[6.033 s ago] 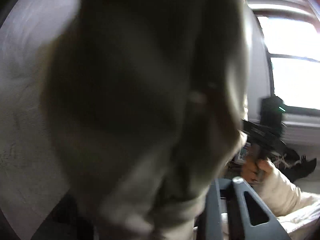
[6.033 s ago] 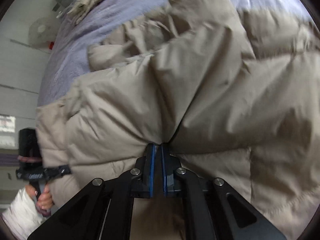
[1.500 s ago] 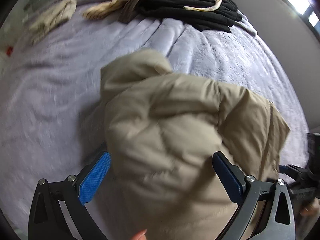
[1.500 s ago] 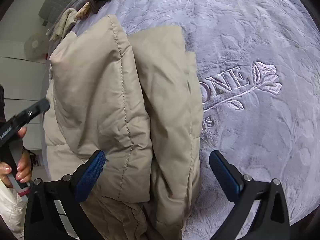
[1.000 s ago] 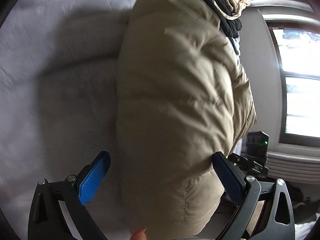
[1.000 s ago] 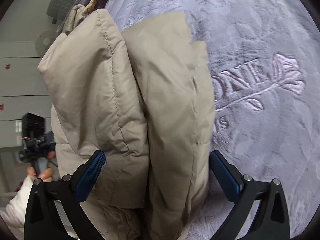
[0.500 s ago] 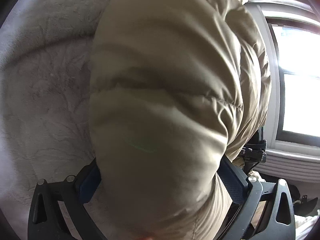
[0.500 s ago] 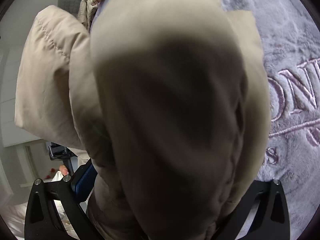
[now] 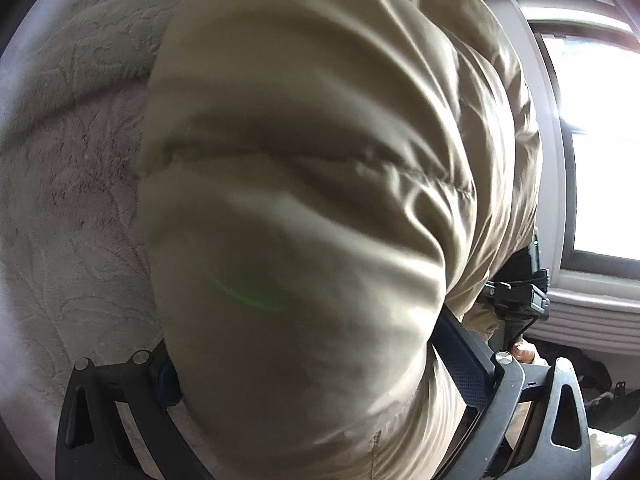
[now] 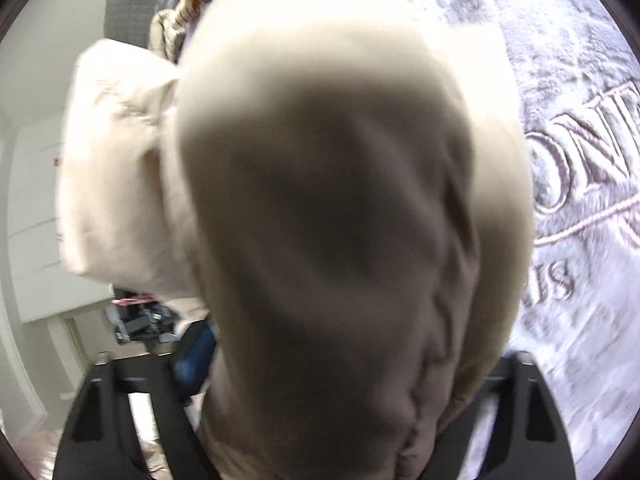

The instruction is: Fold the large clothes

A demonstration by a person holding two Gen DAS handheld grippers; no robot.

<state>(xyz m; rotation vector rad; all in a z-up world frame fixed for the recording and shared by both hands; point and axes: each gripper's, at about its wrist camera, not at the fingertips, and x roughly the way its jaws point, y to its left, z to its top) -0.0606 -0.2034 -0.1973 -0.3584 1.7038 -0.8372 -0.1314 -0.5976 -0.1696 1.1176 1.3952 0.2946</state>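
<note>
A folded beige puffer jacket [image 9: 320, 200] fills the left wrist view, bulging between my left gripper's [image 9: 316, 364] fingers. The jaws stand wide, pressed against the jacket's sides; only the right blue pad [image 9: 460, 360] shows clearly. In the right wrist view the same jacket [image 10: 340, 220] fills the middle, blurred, wedged between my right gripper's [image 10: 344, 364] wide-spread fingers. The left blue pad [image 10: 192, 356] touches the bundle. The jacket is lifted at an angle over the lavender bedspread [image 10: 580, 160].
The bedspread [image 9: 68, 200] has an embossed pattern and embroidered lettering [image 10: 580, 152]. A window [image 9: 600, 140] is at the right. A grey headboard [image 10: 128, 8] and rumpled clothes [image 10: 176, 24] lie at the far end. White cupboards [image 10: 36, 220] stand left.
Both grippers have pushed in around the folded jacket and tilted it up; it now fills both views. Six seconds ago the right gripper was shut on the unfolded jacket.
</note>
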